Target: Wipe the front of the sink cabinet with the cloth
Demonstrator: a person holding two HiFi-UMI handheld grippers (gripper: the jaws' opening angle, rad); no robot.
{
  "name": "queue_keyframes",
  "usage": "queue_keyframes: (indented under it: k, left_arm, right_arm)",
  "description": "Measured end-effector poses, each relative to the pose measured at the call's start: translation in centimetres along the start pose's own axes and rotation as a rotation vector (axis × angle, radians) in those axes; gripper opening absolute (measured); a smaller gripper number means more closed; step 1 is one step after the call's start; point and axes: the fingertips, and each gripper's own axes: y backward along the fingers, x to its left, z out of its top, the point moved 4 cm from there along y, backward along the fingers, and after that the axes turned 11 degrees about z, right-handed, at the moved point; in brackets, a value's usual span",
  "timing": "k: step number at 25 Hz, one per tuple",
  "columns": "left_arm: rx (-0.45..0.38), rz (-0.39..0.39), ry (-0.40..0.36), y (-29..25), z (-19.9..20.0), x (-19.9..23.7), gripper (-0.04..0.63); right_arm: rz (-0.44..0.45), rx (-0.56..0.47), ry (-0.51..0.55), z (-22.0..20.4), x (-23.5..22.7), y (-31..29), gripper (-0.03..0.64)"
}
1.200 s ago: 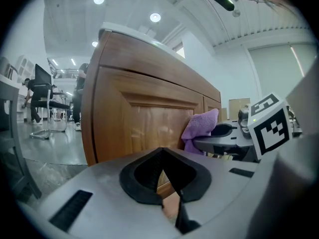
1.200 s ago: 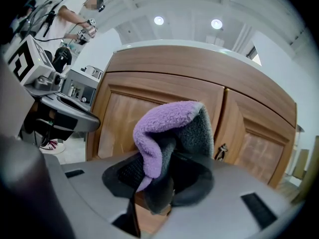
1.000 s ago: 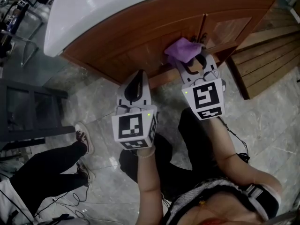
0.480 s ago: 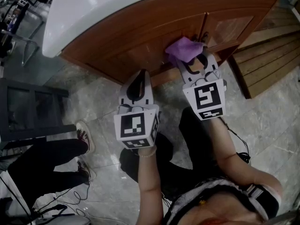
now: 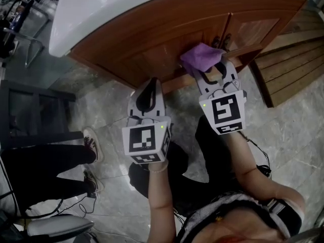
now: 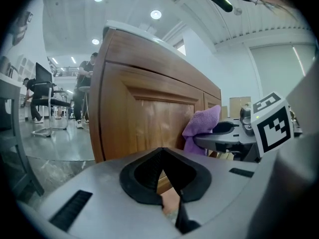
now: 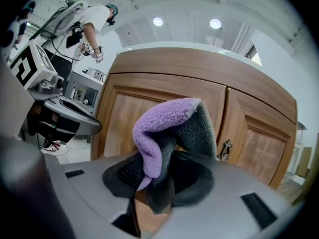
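The wooden sink cabinet [image 5: 152, 39] with a white top fills the upper part of the head view. My right gripper [image 5: 210, 75] is shut on a purple cloth [image 5: 201, 57], which presses against the cabinet front beside the door handles [image 5: 224, 32]. In the right gripper view the cloth [image 7: 167, 133] bulges up from between the jaws in front of the two doors [image 7: 164, 118]. My left gripper [image 5: 147, 92] hangs shut and empty to the left, just short of the cabinet's lower edge. In the left gripper view the cloth [image 6: 202, 128] and the cabinet panel [image 6: 144, 118] lie ahead.
A dark frame [image 5: 30, 120] stands on the marble floor at the left. Another person's legs and shoes [image 5: 88, 146] are close to my left. Wooden slats [image 5: 288, 59] lie at the right of the cabinet. Cables [image 5: 86, 206] trail on the floor.
The right gripper and the cloth have shifted slightly right and up along the cabinet front. The left gripper has barely moved. The other person's legs have drawn back to the left.
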Motion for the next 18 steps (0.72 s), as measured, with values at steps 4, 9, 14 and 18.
queue_keyframes:
  k: [4, 9, 14, 18]
  left_arm:
    - [0.013, 0.033, 0.002, 0.6, -0.4, 1.1, 0.000]
    - [0.028, 0.082, 0.010, 1.6, -0.9, 2.8, 0.000]
    - [0.041, 0.130, 0.029, 2.9, -1.6, 4.9, 0.000]
    - [0.050, 0.146, 0.047, 3.5, -1.9, 5.6, 0.001]
  right_arm:
    - [0.117, -0.018, 0.027, 0.7, 3.7, -1.2, 0.181]
    - [0.230, -0.032, 0.024, 0.6, 8.1, -3.3, 0.181]
    - [0.289, -0.038, 0.031, 0.6, 11.3, -4.9, 0.181]
    - [0.304, -0.037, 0.043, 0.3, 12.8, -6.0, 0.182]
